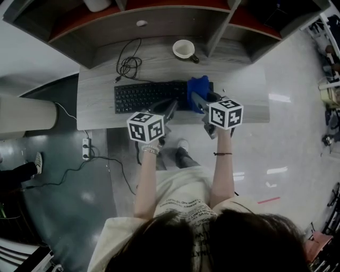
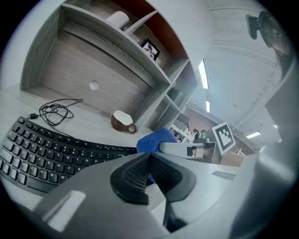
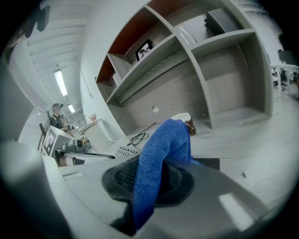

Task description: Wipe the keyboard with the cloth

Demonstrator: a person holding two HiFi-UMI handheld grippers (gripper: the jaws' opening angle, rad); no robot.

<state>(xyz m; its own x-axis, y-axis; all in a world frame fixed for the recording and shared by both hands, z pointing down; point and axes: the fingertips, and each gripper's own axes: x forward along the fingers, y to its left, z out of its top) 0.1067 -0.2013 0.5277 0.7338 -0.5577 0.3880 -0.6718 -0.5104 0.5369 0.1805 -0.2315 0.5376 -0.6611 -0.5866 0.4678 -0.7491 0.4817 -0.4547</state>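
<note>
A black keyboard point(image 1: 149, 95) lies across the grey desk point(image 1: 101, 79); its keys point(image 2: 37, 149) fill the lower left of the left gripper view. My right gripper point(image 1: 197, 100) is shut on a blue cloth point(image 1: 198, 88), which drapes over the keyboard's right end. The cloth point(image 3: 161, 158) rises in a fold from between the right jaws. My left gripper point(image 1: 169, 108) hovers at the keyboard's front edge with its jaws shut and nothing between them. From the left gripper view the cloth point(image 2: 154, 140) shows just beyond the jaws.
A brown mug point(image 1: 185, 50) stands behind the keyboard, next to a coiled black cable point(image 1: 127, 66). Shelving point(image 1: 159, 10) rises at the back of the desk. A power strip point(image 1: 86, 149) and cables lie on the floor at left.
</note>
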